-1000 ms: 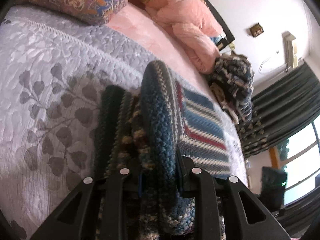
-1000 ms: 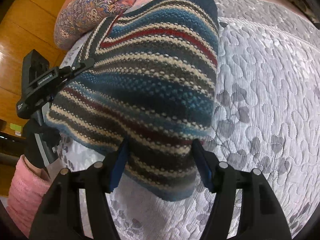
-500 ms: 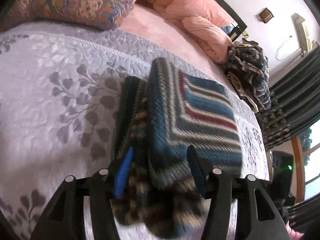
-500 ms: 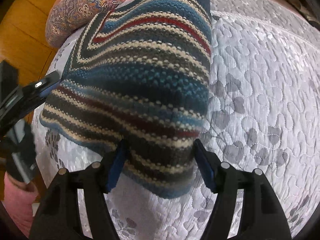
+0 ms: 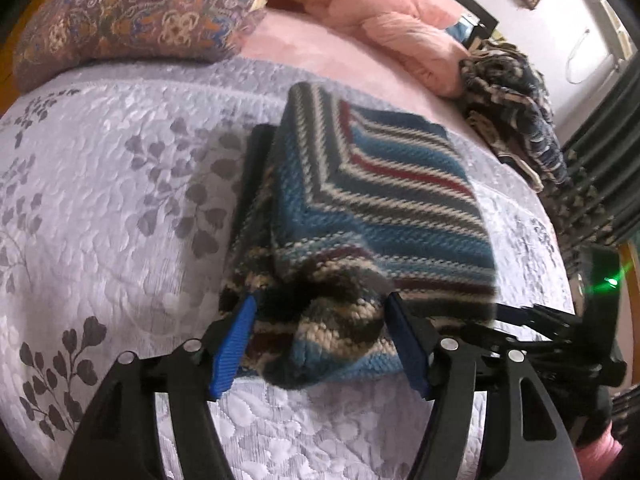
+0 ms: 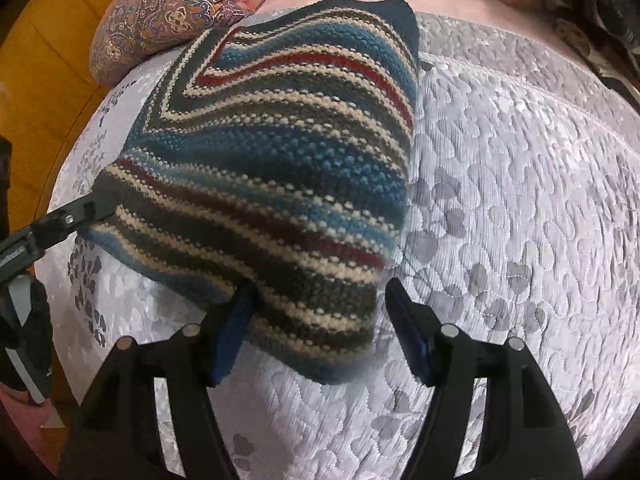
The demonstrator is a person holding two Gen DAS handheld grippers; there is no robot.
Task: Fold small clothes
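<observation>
Left claw point(image 5: 322, 336) spread wide; right claw point(image 6: 316, 328) spread wide too.

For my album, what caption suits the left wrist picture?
Open left tool straddling a folded striped knit on a lilac leaf-print bedspread.

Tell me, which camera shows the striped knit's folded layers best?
The left wrist view: the striped knit shows its stacked edge there, with a dark layer underneath. The right wrist view shows only its top face.

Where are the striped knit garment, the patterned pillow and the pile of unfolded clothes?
striped knit garment point(image 6: 280, 168): right wrist view, middle of top layer.
patterned pillow point(image 5: 132, 20): left wrist view, its centre.
pile of unfolded clothes point(image 5: 516, 120): left wrist view, heap's middle.
</observation>
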